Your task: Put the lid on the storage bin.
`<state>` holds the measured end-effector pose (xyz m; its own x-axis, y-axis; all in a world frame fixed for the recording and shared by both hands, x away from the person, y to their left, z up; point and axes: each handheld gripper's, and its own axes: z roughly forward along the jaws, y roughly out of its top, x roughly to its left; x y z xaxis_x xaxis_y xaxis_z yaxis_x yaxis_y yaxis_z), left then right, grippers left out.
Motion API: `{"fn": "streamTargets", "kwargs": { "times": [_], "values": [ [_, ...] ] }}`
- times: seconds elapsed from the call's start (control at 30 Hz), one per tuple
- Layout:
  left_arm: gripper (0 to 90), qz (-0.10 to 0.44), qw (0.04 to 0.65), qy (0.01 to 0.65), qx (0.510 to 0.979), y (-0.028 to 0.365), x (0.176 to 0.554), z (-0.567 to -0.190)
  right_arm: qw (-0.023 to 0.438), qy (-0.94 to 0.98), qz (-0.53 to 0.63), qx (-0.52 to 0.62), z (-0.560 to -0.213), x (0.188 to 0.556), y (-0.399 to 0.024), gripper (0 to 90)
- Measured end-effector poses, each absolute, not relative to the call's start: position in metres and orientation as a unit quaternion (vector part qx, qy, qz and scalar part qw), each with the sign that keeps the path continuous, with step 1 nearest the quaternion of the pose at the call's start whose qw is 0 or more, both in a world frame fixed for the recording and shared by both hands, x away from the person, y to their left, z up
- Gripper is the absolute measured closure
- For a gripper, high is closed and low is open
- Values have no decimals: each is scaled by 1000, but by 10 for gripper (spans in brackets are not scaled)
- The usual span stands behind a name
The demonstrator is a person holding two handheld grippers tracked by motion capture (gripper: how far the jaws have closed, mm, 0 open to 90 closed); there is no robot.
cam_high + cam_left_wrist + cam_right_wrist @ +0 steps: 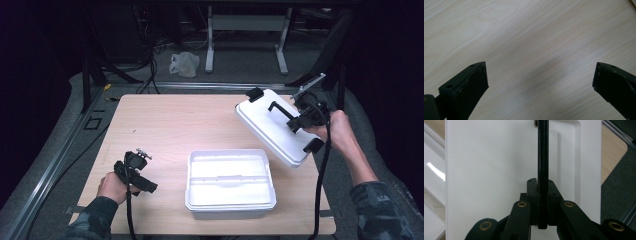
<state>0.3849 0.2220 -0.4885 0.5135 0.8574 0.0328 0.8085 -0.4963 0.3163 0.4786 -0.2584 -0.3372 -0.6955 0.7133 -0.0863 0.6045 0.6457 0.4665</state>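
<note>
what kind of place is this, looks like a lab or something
Probably a lab or workshop set up for recording, not a home: a bare wooden table on dark floor, desk frames and loose cables behind it, and hand-held grippers, the right one lifting a white lid.

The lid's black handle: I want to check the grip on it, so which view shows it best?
The right gripper view: the handle runs up close, clamped between the right gripper jaws. The high view shows it small on the tilted white lid. The left gripper view faces bare table.
</note>
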Motion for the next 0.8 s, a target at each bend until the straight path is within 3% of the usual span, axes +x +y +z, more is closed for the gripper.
{"fn": "streamTargets", "kwargs": {
  "times": [0.4, 0.8],
  "values": [
    [0, 90, 132, 488, 858, 226, 386, -490, 107, 951, 207, 205, -335, 438, -187, 851],
    [0, 87, 127, 487, 860, 226, 388, -492, 85, 973, 202, 79, -346, 411, -150, 851]
  ]
}}
